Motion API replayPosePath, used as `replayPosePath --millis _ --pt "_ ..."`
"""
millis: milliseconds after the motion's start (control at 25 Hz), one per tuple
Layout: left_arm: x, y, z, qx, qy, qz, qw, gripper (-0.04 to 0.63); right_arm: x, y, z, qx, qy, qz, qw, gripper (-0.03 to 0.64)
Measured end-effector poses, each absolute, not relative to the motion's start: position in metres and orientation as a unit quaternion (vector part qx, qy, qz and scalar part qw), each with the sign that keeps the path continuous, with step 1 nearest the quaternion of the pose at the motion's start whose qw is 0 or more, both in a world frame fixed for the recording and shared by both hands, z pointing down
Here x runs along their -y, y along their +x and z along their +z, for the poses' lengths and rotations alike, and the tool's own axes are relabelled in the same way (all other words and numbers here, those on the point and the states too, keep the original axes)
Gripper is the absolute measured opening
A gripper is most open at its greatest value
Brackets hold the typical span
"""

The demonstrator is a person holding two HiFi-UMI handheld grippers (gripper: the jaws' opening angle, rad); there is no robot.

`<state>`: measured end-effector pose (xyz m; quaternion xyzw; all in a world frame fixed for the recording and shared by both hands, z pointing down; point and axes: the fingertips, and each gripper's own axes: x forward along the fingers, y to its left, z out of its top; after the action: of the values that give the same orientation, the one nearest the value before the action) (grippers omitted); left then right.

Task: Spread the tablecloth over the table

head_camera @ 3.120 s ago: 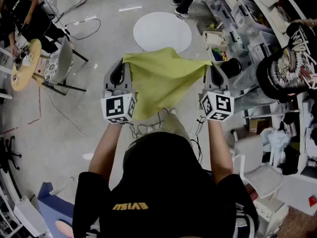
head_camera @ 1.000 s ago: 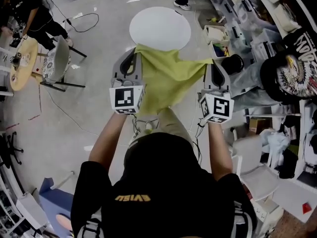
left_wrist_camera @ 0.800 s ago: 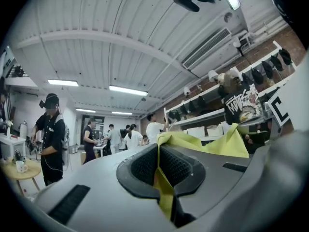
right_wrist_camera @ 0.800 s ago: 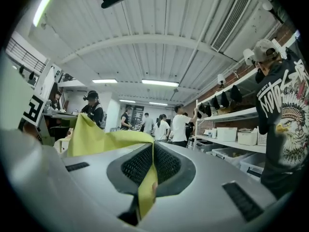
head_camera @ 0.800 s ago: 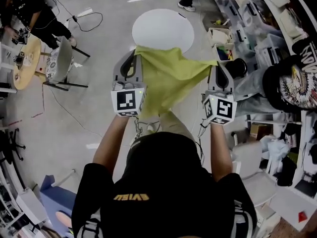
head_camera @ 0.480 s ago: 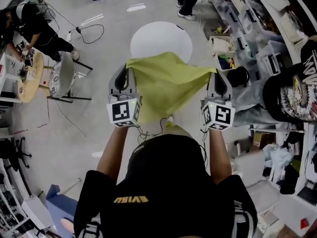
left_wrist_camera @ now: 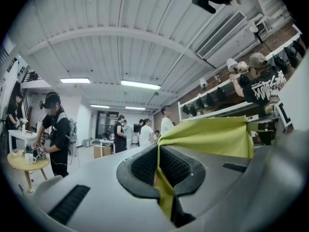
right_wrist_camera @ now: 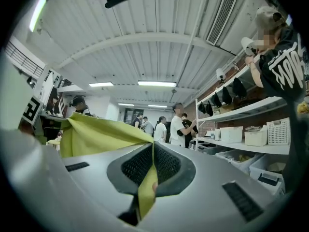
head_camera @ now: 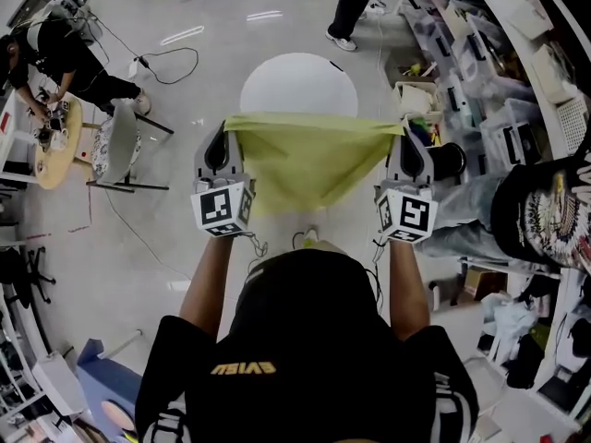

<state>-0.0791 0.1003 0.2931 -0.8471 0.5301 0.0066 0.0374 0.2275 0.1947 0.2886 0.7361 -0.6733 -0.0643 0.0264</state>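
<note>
Head view, left to right.

Upper left of frame: small round wooden surface (head_camera: pixel 48 146) with a seated person (head_camera: pixel 65 49) working at it. A grey chair (head_camera: pixel 113 141) stands just to its right.

Left of centre: left tool (head_camera: pixel 225 129), held level, jaws pressed together on the left top corner of the tablecloth (head_camera: pixel 309 160).

Centre: the tablecloth is yellow-green and stretched taut along its top edge between the two tools. The rest hangs down in front of the person. In the picture its top edge meets the near rim of the round white surface (head_camera: pixel 298 83), upper centre.

Right of centre: right tool (head_camera: pixel 403 129), level, jaws pinching the right top corner.

Left and right gripper views: cloth clamped between the ribbed pads of each tool.

Right edge: shelves with storage bins (head_camera: pixel 503 100). Below them, a person in a black printed shirt (head_camera: pixel 545 215).
</note>
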Motion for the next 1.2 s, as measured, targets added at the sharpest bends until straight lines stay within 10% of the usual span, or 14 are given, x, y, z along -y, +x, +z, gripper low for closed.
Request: replayPosePath --millis 1200 --pt "0.086 -0.099 0.272 -0.444 -0.895 0.029 0.043 0.018 -0.031 0.208 0.261 0.635 0.763 -0.076 0.090 0.008"
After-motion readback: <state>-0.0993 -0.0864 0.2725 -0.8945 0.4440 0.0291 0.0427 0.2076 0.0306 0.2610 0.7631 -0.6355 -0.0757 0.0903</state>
